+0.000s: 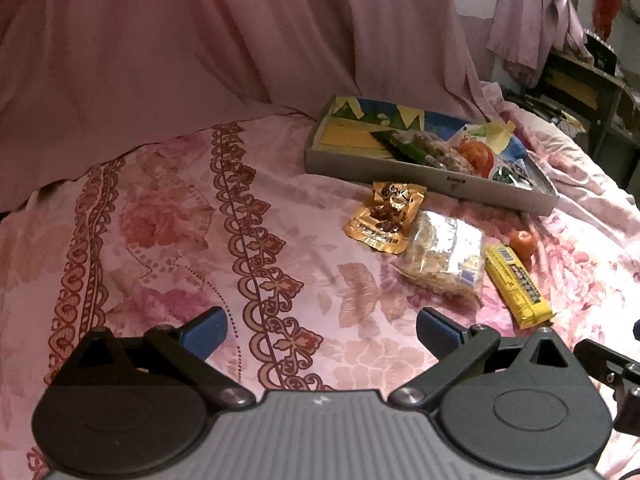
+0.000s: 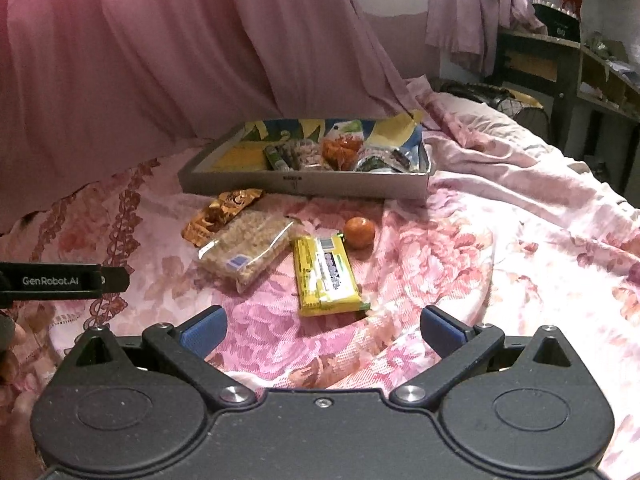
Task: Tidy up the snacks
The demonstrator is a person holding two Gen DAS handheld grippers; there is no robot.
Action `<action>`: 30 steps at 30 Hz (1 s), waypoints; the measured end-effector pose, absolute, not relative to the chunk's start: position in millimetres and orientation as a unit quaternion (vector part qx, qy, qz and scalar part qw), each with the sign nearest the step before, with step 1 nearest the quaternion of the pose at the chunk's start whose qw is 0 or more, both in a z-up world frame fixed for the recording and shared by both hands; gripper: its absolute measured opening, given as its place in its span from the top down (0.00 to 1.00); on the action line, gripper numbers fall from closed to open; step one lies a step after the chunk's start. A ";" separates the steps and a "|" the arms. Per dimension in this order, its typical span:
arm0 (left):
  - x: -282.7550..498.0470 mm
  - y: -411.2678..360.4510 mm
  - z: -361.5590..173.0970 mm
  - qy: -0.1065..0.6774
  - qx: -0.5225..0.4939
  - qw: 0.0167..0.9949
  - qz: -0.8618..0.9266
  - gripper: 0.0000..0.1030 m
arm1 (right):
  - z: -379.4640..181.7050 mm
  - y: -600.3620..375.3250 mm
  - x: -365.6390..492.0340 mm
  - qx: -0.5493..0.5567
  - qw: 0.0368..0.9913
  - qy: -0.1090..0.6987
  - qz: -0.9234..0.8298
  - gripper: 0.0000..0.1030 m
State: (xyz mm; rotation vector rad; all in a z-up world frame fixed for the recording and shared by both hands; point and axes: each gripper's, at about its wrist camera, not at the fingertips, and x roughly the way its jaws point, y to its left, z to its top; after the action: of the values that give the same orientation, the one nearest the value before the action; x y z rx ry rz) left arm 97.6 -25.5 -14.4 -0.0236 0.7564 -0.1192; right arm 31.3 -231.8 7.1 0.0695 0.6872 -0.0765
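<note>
Left gripper (image 1: 322, 332): jaws spread wide, nothing between the blue pads, above the floral bedspread (image 1: 160, 240).
Right gripper (image 2: 322, 330): jaws wide apart too, empty — just short of the yellow packet (image 2: 326, 276).
Box (image 2: 304, 184): shallow grey cardboard, on the bed behind the loose snacks; several packets already inside, bunched toward its right end.
Brown pouch (image 1: 386, 214): on the bedspread, just in front of the box wall.
Clear bag (image 1: 444, 256): crumbly snack inside, overlaps the brown pouch's edge.
Yellow packet: flat on the bedspread, beside the clear bag, nearest the right gripper.
Orange fruit (image 2: 359, 233): loose, at the far end of the yellow packet — outside the box.
Backdrop: pink curtain (image 2: 180, 48) behind the bed.
</note>
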 end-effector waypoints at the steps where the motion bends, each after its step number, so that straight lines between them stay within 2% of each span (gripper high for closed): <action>1: 99.3 -25.7 -15.6 0.371 -0.009 0.927 -0.058 0.00 | 6.4 -231.6 32.3 0.034 0.939 0.339 -0.037 0.01; 22: 117.1 -41.4 -13.4 0.376 0.028 0.925 -0.047 0.00 | 4.3 -241.4 36.8 0.057 0.926 0.370 -0.043 0.01; 30: 125.8 -58.8 -9.2 0.373 0.049 0.925 -0.057 0.00 | 8.0 -266.3 41.8 0.120 0.907 0.402 -0.041 0.01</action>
State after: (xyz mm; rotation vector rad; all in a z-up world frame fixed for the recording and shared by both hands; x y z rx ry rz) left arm 125.8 -58.8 -9.2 0.1000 0.7648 -0.1178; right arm 41.8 -266.3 8.0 0.2488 0.8296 -0.0846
